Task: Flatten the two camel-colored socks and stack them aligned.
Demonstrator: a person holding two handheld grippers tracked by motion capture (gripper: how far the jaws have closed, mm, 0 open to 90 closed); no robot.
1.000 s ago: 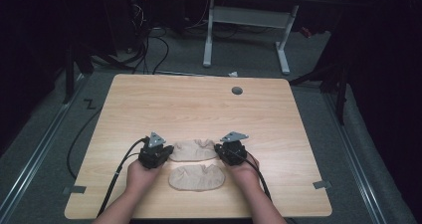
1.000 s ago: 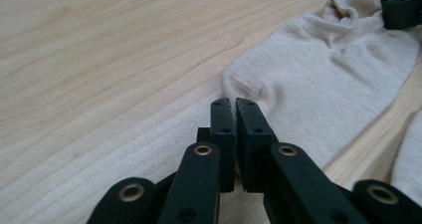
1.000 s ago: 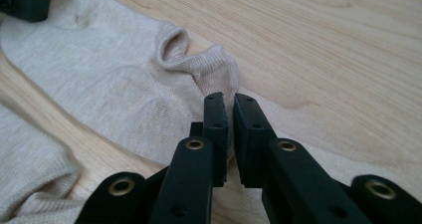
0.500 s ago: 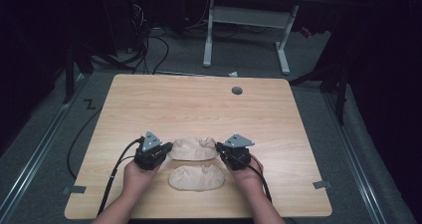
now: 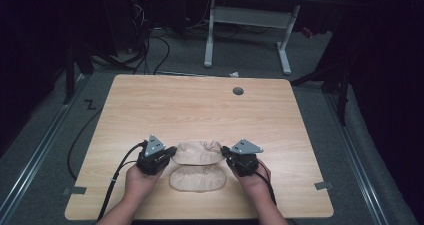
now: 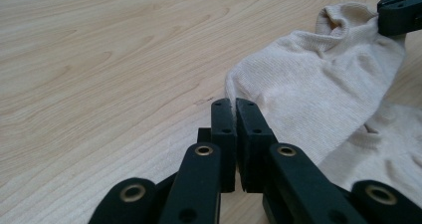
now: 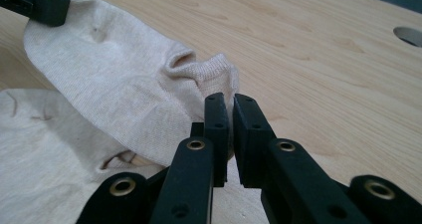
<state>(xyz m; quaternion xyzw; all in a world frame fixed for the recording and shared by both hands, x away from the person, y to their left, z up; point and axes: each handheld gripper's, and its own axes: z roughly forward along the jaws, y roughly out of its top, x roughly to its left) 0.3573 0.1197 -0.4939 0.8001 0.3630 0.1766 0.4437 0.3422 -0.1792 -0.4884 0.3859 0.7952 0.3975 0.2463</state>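
Observation:
A beige sock (image 5: pixel 197 152) hangs stretched between my two grippers just above the wooden table (image 5: pixel 200 110). My left gripper (image 5: pixel 171 152) is shut on its left end (image 6: pixel 318 79), the jaws pinching the fabric edge. My right gripper (image 5: pixel 224 150) is shut on the cuff end (image 7: pixel 114 74), where the fabric bunches. A second beige sock (image 5: pixel 196 179) lies flat on the table below, nearer the front edge, and appears under the held one (image 6: pixel 398 134) (image 7: pixel 45 149). Each gripper view shows the other gripper's tip on the far end: the right one (image 6: pixel 400 15) and the left one (image 7: pixel 35 2).
A round cable hole (image 5: pixel 238 91) sits near the table's far edge. Cables trail from the left gripper over the front left of the table. A white desk frame (image 5: pixel 247 30) and floor cables stand beyond the table.
Both grippers have risen a little and drawn slightly toward the near edge, carrying the upper sock up with them. The lower sock has stayed where it was.

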